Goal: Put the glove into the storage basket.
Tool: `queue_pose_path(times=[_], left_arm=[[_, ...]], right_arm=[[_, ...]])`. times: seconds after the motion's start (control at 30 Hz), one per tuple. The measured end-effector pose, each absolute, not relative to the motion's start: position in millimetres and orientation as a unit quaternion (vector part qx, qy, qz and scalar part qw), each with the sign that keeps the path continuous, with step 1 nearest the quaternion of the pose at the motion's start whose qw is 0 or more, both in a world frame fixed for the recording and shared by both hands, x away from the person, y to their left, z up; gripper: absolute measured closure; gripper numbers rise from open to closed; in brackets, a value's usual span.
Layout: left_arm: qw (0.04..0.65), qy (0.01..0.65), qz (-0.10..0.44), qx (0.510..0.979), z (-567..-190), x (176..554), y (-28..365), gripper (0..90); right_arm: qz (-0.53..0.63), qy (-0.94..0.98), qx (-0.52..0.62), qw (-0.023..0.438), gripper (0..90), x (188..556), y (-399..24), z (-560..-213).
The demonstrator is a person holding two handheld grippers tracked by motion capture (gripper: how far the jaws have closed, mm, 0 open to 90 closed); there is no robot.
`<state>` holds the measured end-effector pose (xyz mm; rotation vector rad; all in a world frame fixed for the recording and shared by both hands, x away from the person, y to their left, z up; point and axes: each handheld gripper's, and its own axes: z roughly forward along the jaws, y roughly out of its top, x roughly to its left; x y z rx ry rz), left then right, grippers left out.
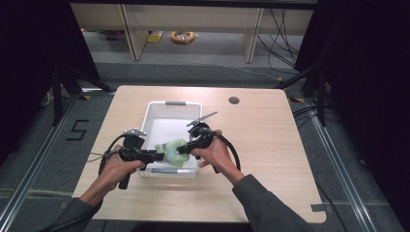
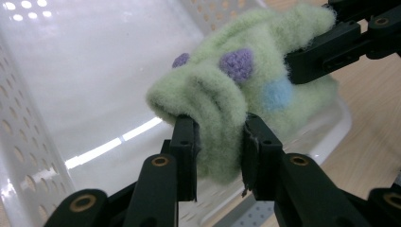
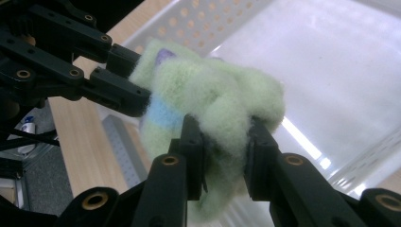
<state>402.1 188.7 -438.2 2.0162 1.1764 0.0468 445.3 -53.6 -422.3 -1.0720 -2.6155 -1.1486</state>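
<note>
Both tongs, left (image 1: 162,155) and right (image 1: 183,151), are clamped on the fuzzy green sock (image 1: 174,150) above the white basket (image 1: 170,107); next, likely lowering it inside and releasing.

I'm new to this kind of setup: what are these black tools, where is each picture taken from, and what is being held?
A person holds hand-operated tongs, one per hand. One camera looks down from above the table; the others ride on each tool. The left tongs and the right tongs both pinch a fuzzy green knitted piece with purple and blue spots. It hangs over the near end of a white perforated basket, which sits on the wooden table.
</note>
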Motion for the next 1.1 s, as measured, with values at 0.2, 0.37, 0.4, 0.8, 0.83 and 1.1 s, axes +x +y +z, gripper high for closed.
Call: queue_pose_path(times=[0.2, 0.37, 0.4, 0.8, 0.83, 1.1], left_arm=[[0.38, 0.472, 0.014, 0.795, -447.0, 408.7, 191.0, 67.9], [0.37, 0.476, 0.005, 0.798, -452.4, 414.6, 193.7, 67.5], [0.366, 0.476, 0.004, 0.8, -452.7, 414.8, 193.4, 67.5], [0.347, 0.482, 0.011, 0.805, -459.9, 417.7, 188.5, 65.1], [0.335, 0.475, 0.015, 0.813, -459.5, 418.6, 189.5, 64.4], [0.33, 0.477, 0.048, 0.813, -455.5, 418.2, 186.4, 54.1]], right_arm=[[-0.356, -0.858, -0.366, 0.053, 73.4, 452.4, -46.7, -433.2], [-0.346, -0.861, -0.369, 0.055, 73.0, 454.8, -42.2, -438.6], [-0.344, -0.862, -0.369, 0.052, 72.9, 455.4, -40.9, -439.9], [-0.304, -0.878, -0.366, 0.048, 66.9, 455.7, -31.4, -448.9], [-0.301, -0.879, -0.368, 0.049, 65.5, 455.9, -31.0, -449.4], [-0.285, -0.887, -0.362, 0.017, 52.8, 455.4, -27.2, -450.4]])
